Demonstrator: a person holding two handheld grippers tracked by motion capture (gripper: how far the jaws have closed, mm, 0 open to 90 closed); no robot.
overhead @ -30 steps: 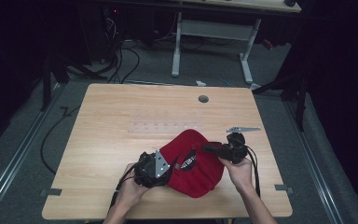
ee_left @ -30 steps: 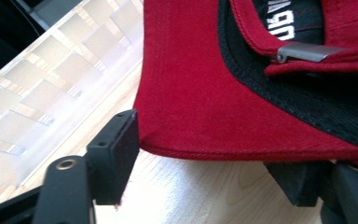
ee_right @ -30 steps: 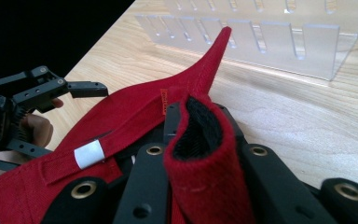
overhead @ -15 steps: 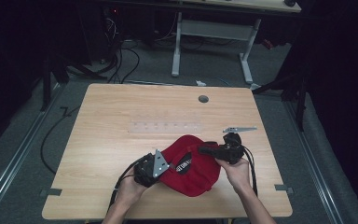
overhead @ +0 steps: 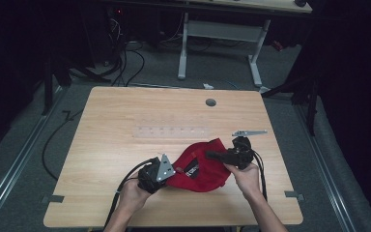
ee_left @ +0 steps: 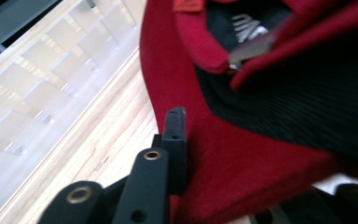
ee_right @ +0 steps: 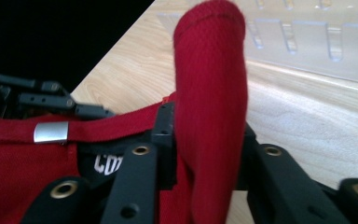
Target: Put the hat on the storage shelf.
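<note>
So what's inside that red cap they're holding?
The red cap has a black lining with white lettering and a strap with a silver buckle. Red fabric folds over the rest, so deeper inside is hidden.

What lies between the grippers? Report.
The red cap, in the high view; left gripper jaws just closing on it, right gripper jaws just opening, fold between.

dim room, grey floor (overhead: 38, 125), white-legged desk (overhead: 220, 34) behind wooden table (overhead: 125, 111)
</note>
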